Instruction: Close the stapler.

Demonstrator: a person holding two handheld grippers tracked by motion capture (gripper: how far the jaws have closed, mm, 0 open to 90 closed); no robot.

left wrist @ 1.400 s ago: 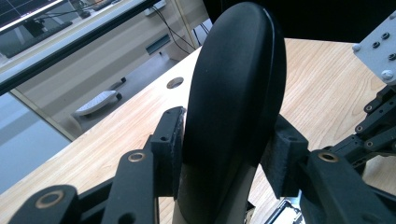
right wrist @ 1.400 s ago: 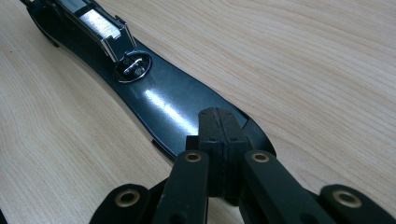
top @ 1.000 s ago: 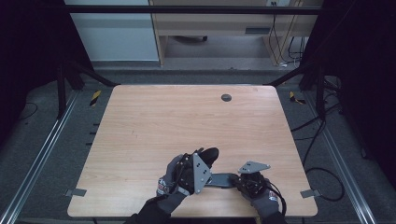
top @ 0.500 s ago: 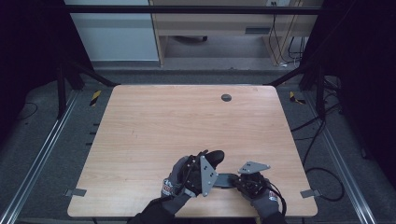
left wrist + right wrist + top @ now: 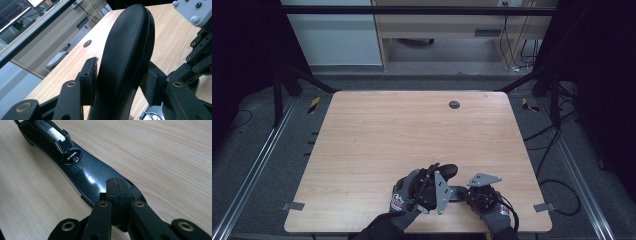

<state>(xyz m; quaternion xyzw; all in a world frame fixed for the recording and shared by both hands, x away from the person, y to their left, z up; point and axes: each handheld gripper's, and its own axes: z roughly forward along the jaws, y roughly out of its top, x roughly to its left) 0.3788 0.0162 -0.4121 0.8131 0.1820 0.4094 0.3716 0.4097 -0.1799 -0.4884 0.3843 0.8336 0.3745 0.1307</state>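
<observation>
A black stapler lies opened out near the table's front edge. Its rounded top arm (image 5: 448,171) (image 5: 127,55) stands tilted up, with my left gripper (image 5: 438,183) (image 5: 120,80) shut on it, one pad on each side. The flat base (image 5: 85,173) (image 5: 457,192) lies on the wood with its metal anvil (image 5: 72,156) and staple channel (image 5: 53,133) showing. My right gripper (image 5: 117,187) (image 5: 468,194) is shut, its joined tips resting on the near end of the base. In the left gripper view the right gripper's linkage (image 5: 197,52) sits at the right.
The wooden table (image 5: 412,130) has a round cable hole (image 5: 454,104) (image 5: 87,43) near its far edge. Metal rails and cables run on the floor at both sides. A desk and cabinet stand beyond the far edge.
My left hand has shifted a little to the right and down with the stapler's top arm in its grip. The right hand has kept still on the base.
</observation>
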